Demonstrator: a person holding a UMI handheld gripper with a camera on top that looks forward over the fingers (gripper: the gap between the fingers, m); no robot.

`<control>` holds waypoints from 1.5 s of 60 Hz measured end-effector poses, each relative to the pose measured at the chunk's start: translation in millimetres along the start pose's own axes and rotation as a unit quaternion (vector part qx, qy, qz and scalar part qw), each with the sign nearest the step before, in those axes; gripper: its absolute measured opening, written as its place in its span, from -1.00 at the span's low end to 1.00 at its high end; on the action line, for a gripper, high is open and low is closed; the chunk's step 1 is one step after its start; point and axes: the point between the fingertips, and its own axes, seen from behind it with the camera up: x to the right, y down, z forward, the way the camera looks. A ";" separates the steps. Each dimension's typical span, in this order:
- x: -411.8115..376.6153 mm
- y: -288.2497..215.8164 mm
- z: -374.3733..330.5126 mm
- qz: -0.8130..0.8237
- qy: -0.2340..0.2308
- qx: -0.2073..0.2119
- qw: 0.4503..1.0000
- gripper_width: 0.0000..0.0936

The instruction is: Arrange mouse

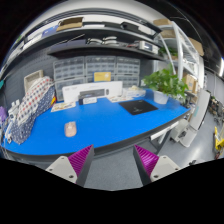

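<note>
Workshop room, shelving above. Blue counter (pixel 100 125) spans ahead. Green plant (pixel 165 82) far right; black pad (pixel 138 105) centre-right. Small pale mouse (pixel 70 128) on counter, beyond gripper (pixel 115 160). Gripper spread wide, holding nothing.

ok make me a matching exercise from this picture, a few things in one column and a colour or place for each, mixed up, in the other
Things:
1. mouse
2. mat
3. plant
4. gripper

Places or colours:
a. green, at the table's far right end
b. black, flat on the table beside the plant
c. pale, on the blue top ahead of the left finger
d. open, nothing between its pads

Pairs: 1-c, 2-b, 3-a, 4-d
</note>
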 end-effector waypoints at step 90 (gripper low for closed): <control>-141.8 -139.5 209.8 -0.130 -0.246 -0.043 0.960 -0.34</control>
